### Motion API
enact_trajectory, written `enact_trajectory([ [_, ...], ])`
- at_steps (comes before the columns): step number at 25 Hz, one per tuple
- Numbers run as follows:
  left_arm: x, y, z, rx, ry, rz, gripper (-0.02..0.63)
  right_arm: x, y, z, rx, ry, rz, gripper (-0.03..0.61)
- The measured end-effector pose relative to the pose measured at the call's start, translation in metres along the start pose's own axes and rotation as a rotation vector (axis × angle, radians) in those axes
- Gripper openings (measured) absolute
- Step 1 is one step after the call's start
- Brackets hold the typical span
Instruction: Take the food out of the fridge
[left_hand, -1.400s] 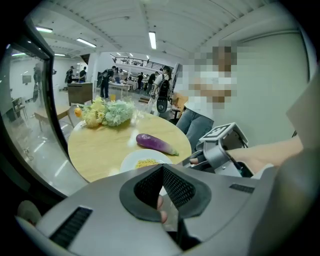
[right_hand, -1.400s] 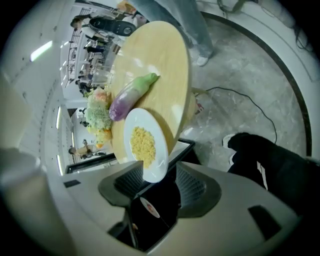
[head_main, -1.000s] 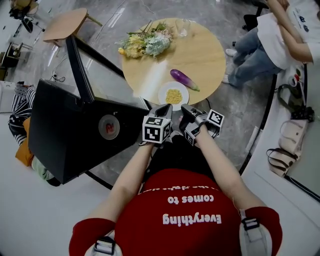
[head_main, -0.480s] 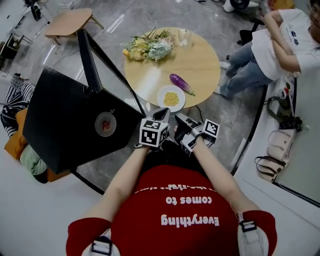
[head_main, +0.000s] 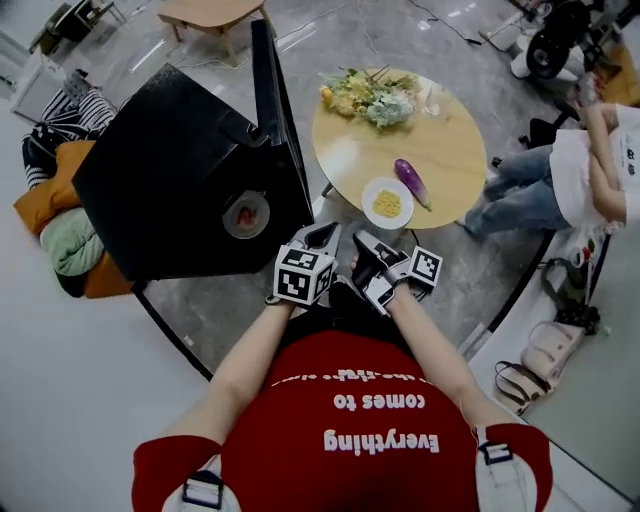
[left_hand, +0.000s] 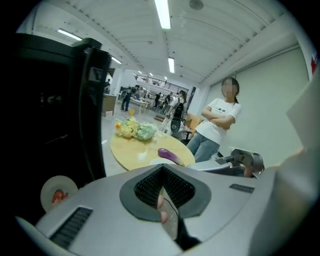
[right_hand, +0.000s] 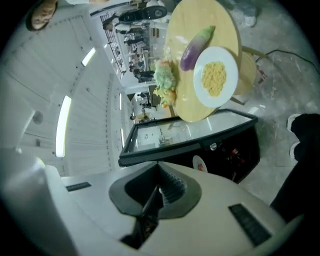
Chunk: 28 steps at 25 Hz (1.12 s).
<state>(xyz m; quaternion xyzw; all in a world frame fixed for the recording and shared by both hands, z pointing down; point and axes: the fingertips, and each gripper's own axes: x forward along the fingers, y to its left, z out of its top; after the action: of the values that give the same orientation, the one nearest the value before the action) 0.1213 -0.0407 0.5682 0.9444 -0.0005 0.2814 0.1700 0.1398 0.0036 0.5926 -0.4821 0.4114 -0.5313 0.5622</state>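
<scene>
Standing at the left is one black fridge (head_main: 190, 190), its door open, with a single round red-and-white sticker (head_main: 246, 215) whose print is too small to read. Just right of it, the left gripper (head_main: 320, 236) has its jaws clenched on nothing. The red shirt (head_main: 370, 420) below reads "Everything comes to", upside down in the head view. The right gripper (head_main: 364, 241) is beside the left, its jaws likewise clenched and empty. Further right, the round wooden worktop (head_main: 460, 150) carries the food, outside the fridge: one purple eggplant (head_main: 411, 181) just beside one white plate (head_main: 369, 193) of yellow kernels (head_main: 387, 204), plus one bouquet (head_main: 372, 95) and one glass (head_main: 432, 98). One bystander (head_main: 590, 170) stands at the far right.
</scene>
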Motion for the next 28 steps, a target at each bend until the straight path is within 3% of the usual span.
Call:
enact_trajectory([
  [4,-0.041,0.038,-0.014,-0.113,-0.057,0.139,0.005,0.035,-0.001,-0.041,-0.033,0.181,-0.006,0.011],
  [13,-0.127,0.098,-0.055,-0.28,-0.134,0.379,0.005,0.084,-0.024,-0.135,-0.076,0.488,-0.101,0.012],
  [18,-0.154,0.117,-0.069,-0.332,-0.158,0.458,0.005,0.099,-0.037,-0.161,-0.079,0.562,-0.151,0.012],
  [22,-0.159,0.129,-0.089,-0.364,-0.149,0.503,0.005,0.11,-0.073,-0.167,-0.117,0.604,-0.248,0.022],
  [25,-0.162,0.143,-0.101,-0.394,-0.147,0.53,0.005,0.125,-0.098,-0.173,-0.099,0.614,-0.297,0.1],
  [28,-0.158,0.161,-0.108,-0.399,-0.14,0.553,0.005,0.145,-0.117,-0.174,-0.095,0.611,-0.319,0.132],
])
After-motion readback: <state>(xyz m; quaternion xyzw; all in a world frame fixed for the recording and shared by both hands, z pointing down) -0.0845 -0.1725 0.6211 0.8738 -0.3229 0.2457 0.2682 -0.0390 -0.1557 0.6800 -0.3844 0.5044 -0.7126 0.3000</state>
